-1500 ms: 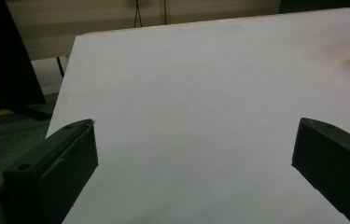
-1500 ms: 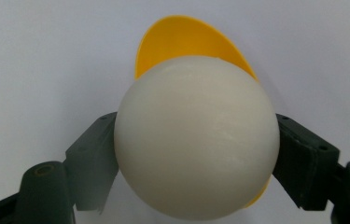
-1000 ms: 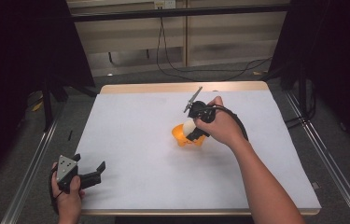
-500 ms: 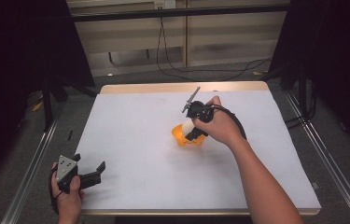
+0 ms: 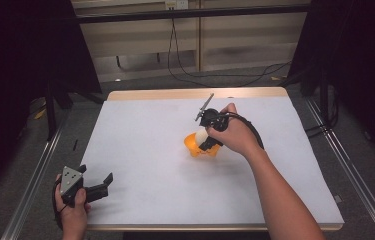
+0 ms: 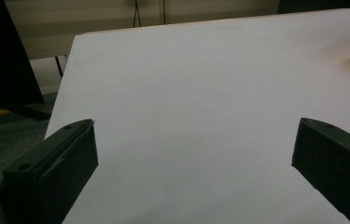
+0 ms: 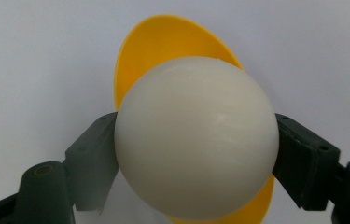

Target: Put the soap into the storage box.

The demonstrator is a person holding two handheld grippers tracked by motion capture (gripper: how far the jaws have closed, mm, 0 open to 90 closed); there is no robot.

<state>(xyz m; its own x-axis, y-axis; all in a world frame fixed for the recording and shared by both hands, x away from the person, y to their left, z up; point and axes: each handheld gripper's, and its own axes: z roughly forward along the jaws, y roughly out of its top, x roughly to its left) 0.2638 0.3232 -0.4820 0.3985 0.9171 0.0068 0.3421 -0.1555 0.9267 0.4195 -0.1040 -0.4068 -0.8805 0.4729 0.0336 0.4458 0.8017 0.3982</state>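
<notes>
Smooth white ball (image 7: 196,140), egg-like, sits pinched right over a little yellow cup (image 7: 163,42), which stands upright near the desk's (image 5: 140,150) middle, slightly toward 2 o'clock.

You worked in lab-style recording bay, not home or shop; white-topped table (image 5: 140,150) with pale wood edge stood alone at centre; black curtains (image 5: 20,60) hung dark at both sides; metal floor rails (image 5: 35,175) ran along table's left and right; black crossbar (image 5: 190,12) spanned above far end; loose cables (image 5: 185,65) trailed down pale panelled back wall (image 5: 140,40) from wall socket (image 5: 171,5) onto grey floor (image 5: 140,80); bare, rigged, purpose-built space.
</notes>
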